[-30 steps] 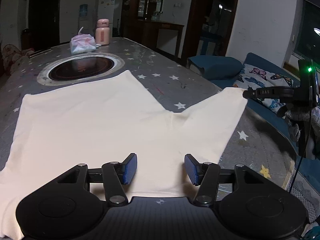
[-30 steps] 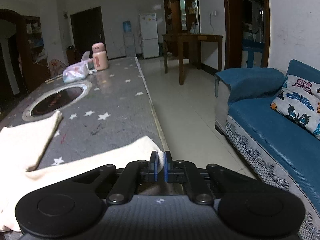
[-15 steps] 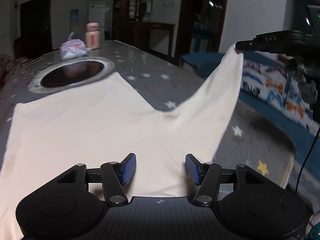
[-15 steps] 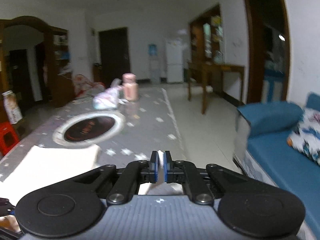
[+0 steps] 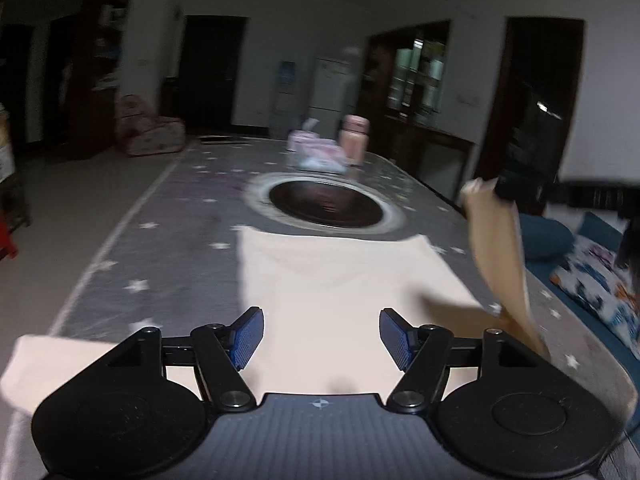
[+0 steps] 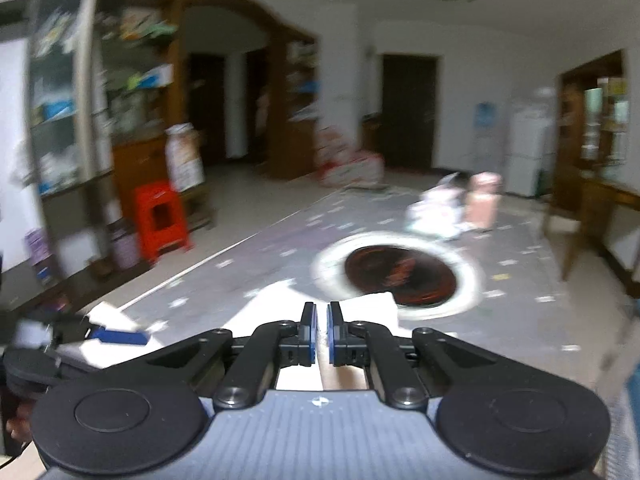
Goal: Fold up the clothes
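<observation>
Since a second ago my right claw (image 6: 322, 334) has lifted the cloth's (image 5: 340, 304) corner off the table (image 5: 192, 216) and swung it inward.
The cream cloth lies flat before the round burner (image 5: 324, 204), its right flap hanging from my right claw, pinched tight. My left claw (image 5: 320, 338) hovers over the near edge, blue pads (image 5: 248, 336) spreading, gripping nothing. Tissue pack (image 5: 318, 154) and pink bottle (image 5: 354, 140) stand beyond.
</observation>
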